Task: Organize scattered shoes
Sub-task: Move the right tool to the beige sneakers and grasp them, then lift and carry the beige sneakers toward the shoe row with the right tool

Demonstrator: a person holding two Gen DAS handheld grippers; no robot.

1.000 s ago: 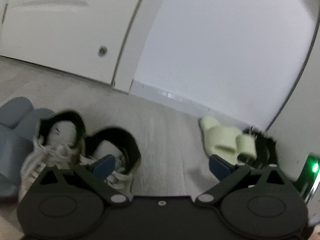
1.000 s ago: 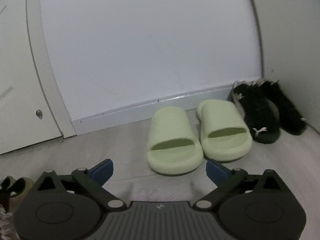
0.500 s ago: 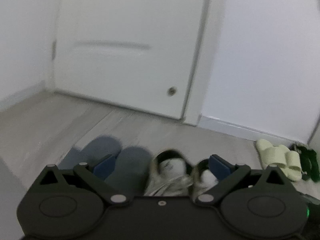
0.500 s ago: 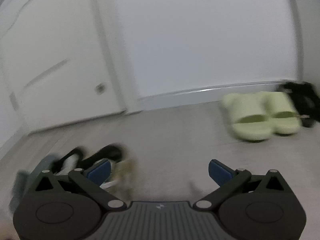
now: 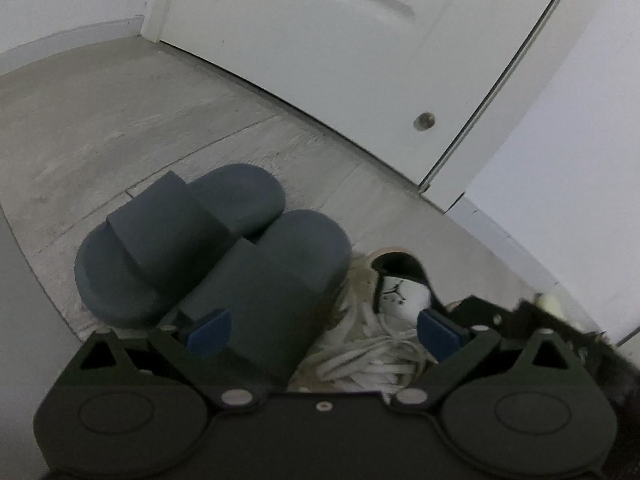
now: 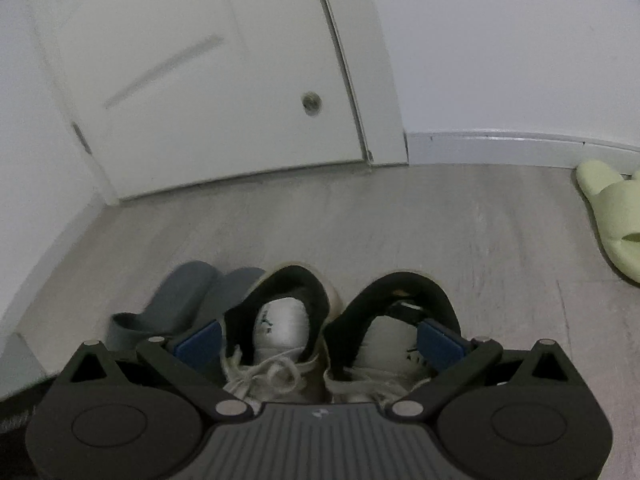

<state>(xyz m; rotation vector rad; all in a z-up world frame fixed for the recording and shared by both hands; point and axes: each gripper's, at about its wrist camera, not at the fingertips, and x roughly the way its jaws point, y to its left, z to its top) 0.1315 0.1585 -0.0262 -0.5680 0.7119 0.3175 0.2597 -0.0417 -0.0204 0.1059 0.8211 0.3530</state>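
Two dark grey slides lie side by side on the floor, the far slide (image 5: 176, 236) and the near slide (image 5: 280, 292). Beside them stand two white sneakers with black collars, the left sneaker (image 6: 280, 320) and the right sneaker (image 6: 392, 328). My left gripper (image 5: 324, 330) hangs open over the near slide and the laces of a sneaker (image 5: 384, 312). My right gripper (image 6: 320, 340) hangs open above both sneakers, its fingertips level with their collars, nothing between its pads. A pale green slide (image 6: 616, 220) lies at the far right.
A white door (image 6: 208, 80) with a small round fitting (image 6: 311, 102) closes off the back, with a white wall and skirting board (image 6: 520, 148) to its right. The grey slides (image 6: 176, 304) sit near the left wall. Something black and furry (image 5: 580, 352) edges the left wrist view.
Both grippers have swung left, away from the green slides by the wall, and come down over the grey slides and white sneakers. Both stayed open throughout.
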